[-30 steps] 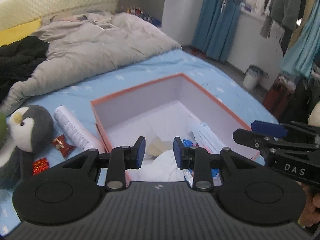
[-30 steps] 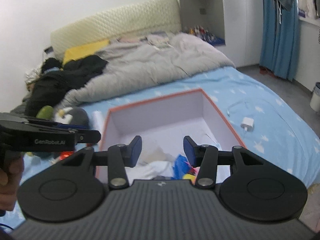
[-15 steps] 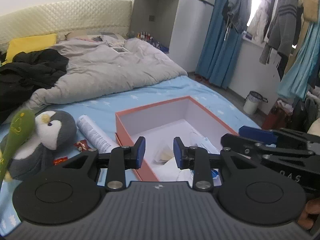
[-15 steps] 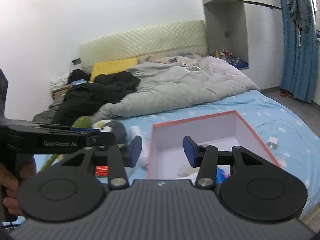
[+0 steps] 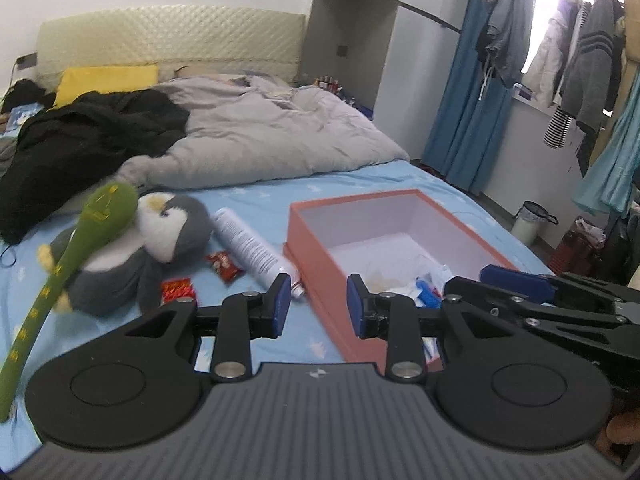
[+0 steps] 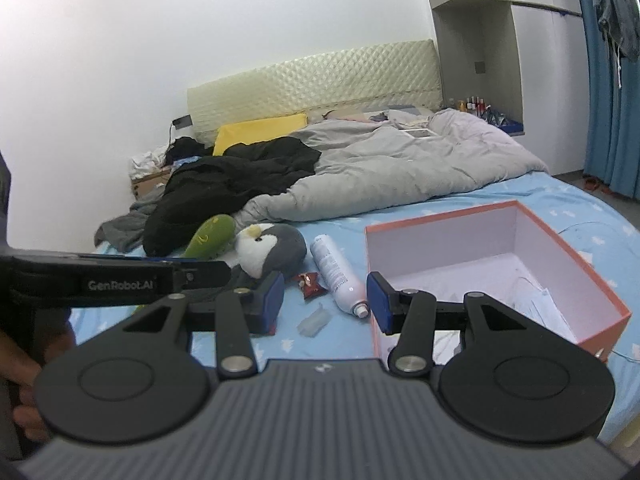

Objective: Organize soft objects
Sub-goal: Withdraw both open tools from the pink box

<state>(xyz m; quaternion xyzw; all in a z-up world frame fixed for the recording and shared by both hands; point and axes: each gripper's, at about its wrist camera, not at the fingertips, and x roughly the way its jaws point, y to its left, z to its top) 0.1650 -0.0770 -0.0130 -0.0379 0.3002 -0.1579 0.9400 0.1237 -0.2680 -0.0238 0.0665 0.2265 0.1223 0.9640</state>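
A grey-and-white penguin plush (image 5: 160,236) (image 6: 268,250) lies on the blue bed sheet, with a green plush stick (image 5: 80,240) (image 6: 210,236) across it. An orange box with a white inside (image 5: 320,264) (image 6: 500,248) stands open to their right and holds papers and small items. My left gripper (image 5: 314,304) is open and empty, above the box's near left corner. My right gripper (image 6: 326,298) is open and empty, above the sheet between the plush and the box.
A white spray can (image 5: 252,246) (image 6: 336,272) lies between plush and box. Red snack packets (image 5: 224,266) (image 6: 308,282) and a small clear cap (image 6: 312,320) lie on the sheet. A grey duvet (image 5: 260,140) and black clothes (image 5: 80,140) cover the far bed.
Both grippers have drawn back and up from over the box and turned left. The penguin, green plush and spray can have come fully into view.
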